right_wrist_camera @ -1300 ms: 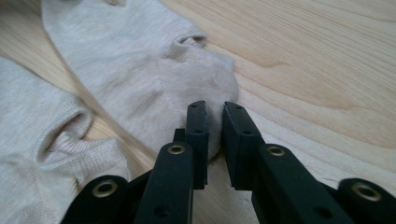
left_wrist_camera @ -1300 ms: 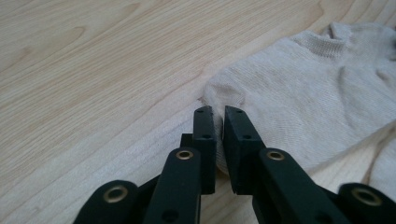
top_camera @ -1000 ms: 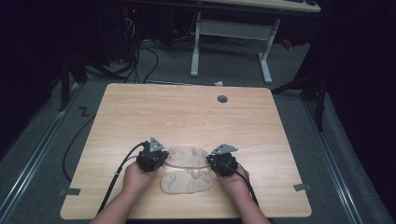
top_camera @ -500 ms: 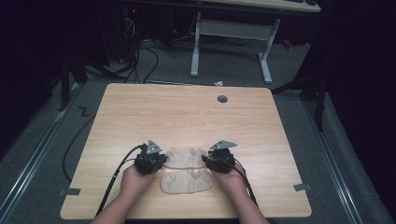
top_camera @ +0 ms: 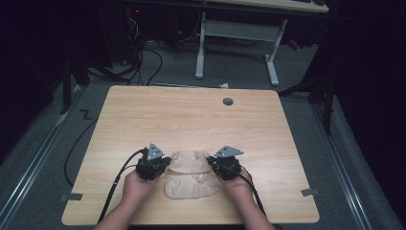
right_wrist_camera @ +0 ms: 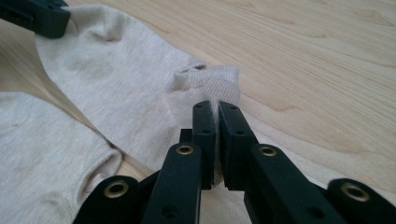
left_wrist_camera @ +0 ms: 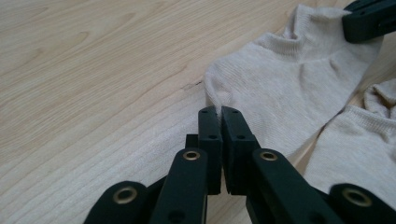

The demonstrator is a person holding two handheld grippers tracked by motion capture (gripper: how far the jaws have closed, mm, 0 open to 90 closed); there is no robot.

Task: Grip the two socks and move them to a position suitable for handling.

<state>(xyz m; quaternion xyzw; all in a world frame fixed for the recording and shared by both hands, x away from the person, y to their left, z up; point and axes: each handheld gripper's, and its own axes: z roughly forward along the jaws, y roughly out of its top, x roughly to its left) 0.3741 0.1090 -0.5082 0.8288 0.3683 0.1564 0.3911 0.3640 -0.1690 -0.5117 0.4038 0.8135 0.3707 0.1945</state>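
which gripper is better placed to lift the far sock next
Neither alone: left gripper pinches the far beige ankle sock at its toe, right gripper at its cuff. Both are shut, so lift together.

One camera hangs high above the person's edge of the counter (top_camera: 191,120), looking forward and down across its whole top to the floor beyond. The other two ride low on each gripper, almost at counter level, looking along the jaws at very close range. They face each other across the same pale sock (left_wrist_camera: 289,88), which the high camera sees small between both hands
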